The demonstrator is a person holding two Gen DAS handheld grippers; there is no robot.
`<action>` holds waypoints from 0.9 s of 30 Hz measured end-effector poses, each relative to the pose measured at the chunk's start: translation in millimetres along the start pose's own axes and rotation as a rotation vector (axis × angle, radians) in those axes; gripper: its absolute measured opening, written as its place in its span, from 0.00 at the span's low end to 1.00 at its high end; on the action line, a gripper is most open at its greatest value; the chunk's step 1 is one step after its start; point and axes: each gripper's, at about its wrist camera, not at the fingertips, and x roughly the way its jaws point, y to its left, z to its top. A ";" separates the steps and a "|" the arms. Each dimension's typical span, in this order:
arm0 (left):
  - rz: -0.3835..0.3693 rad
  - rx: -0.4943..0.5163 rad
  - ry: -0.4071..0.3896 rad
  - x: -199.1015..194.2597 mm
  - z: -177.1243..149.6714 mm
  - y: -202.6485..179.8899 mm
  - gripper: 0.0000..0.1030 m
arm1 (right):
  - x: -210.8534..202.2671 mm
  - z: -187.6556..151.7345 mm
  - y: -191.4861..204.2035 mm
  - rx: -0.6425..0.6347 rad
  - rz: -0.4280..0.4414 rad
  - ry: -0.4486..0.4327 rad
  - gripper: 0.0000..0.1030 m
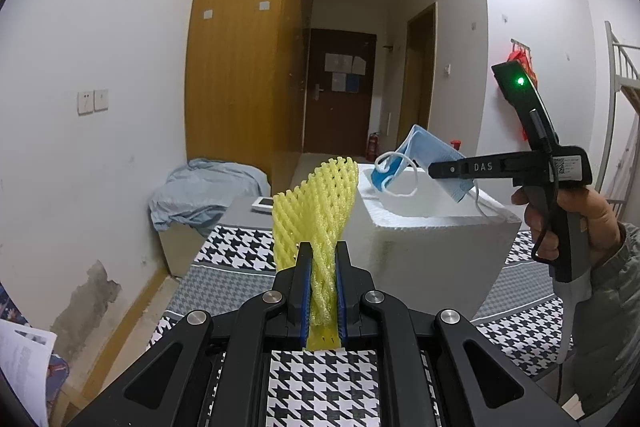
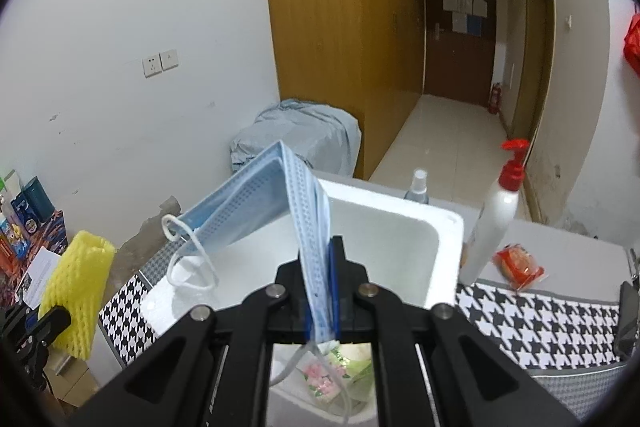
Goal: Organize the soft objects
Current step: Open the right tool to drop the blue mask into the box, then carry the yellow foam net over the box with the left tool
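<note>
1. The left gripper [image 1: 322,255], a black two-finger tool with blue pads, is clamped tight on a yellow foam-mesh fruit sleeve [image 1: 316,203]; the sleeve is twisted and pinched between the jaws, and its free end fans upward and forward above a black-and-white houndstooth cloth [image 1: 236,247] covering the table.

2. The right gripper [image 2: 322,259], held by a person's hand [image 1: 576,215] in a grey-green sleeve [image 1: 612,307], is closed on a light-blue pleated disposable face mask [image 2: 256,195]. The mask is pinched at one short edge, folds over the fingertips and trails out to the picture's left, one white ear loop [image 2: 188,259] dangling.

3. The mask hangs over the open top of a white rectangular polystyrene foam box [image 2: 444,251] standing on the houndstooth cloth. Seen from the left wrist, the box sits just right of the yellow sleeve, with the mask above its far rim.

4. Inside the box, below the right gripper's fingers, lies a packet with a pink and green print [image 2: 332,375]; what it holds cannot be told.

5. To the right of the box stand a white pump bottle with a red dispenser head [image 2: 496,215] and a small clear spray bottle [image 2: 418,187] behind the rim, with a red-wrapped packet [image 2: 520,263] lying beside the pump bottle.
</note>
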 end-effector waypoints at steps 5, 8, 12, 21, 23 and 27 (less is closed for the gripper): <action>-0.008 -0.005 0.006 3.7 -0.8 2.1 0.10 | 6.6 -2.2 -1.1 0.009 -0.028 0.023 0.57; -0.009 -0.008 0.005 4.3 0.9 4.3 0.10 | 2.0 -3.3 -1.3 0.012 -0.026 0.013 0.60; -0.010 -0.004 -0.003 3.8 3.8 6.1 0.10 | -5.7 -4.4 -2.0 0.008 -0.024 -0.002 0.60; -0.033 0.016 -0.021 4.7 17.6 0.4 0.10 | -23.2 -8.8 -2.2 0.001 -0.018 -0.034 0.64; -0.042 0.016 -0.021 7.8 21.3 0.3 0.10 | -29.0 -10.4 -2.3 -0.001 -0.023 -0.045 0.64; -0.055 0.025 -0.022 13.4 27.9 -2.9 0.10 | -42.8 -14.8 -5.4 -0.005 -0.018 -0.074 0.83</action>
